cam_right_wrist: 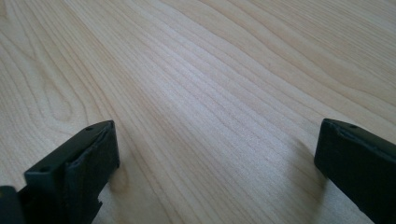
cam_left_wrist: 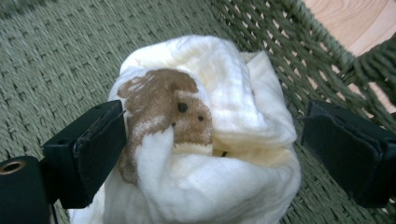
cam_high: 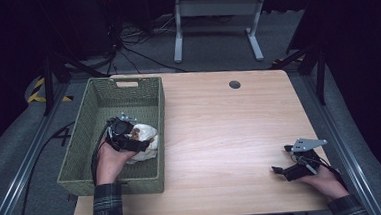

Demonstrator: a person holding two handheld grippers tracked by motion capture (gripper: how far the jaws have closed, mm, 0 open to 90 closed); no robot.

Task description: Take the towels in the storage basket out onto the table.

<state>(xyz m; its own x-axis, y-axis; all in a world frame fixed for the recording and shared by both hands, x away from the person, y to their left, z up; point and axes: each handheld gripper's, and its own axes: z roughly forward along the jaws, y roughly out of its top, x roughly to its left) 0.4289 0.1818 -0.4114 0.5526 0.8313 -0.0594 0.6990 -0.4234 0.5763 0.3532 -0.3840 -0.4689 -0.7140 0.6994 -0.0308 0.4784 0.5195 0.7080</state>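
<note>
Near right: right gripper, fingers spread wide and empty, idle low over the bare table. Near left: left gripper in the green woven basket, fingers parted either side of a bundled white cloth with a brown bear print, lying against the right wall. Step judged: grasp or release; next, close squarely on the bundle's middle.

Left tongs and right tongs both gape wide.
</note>
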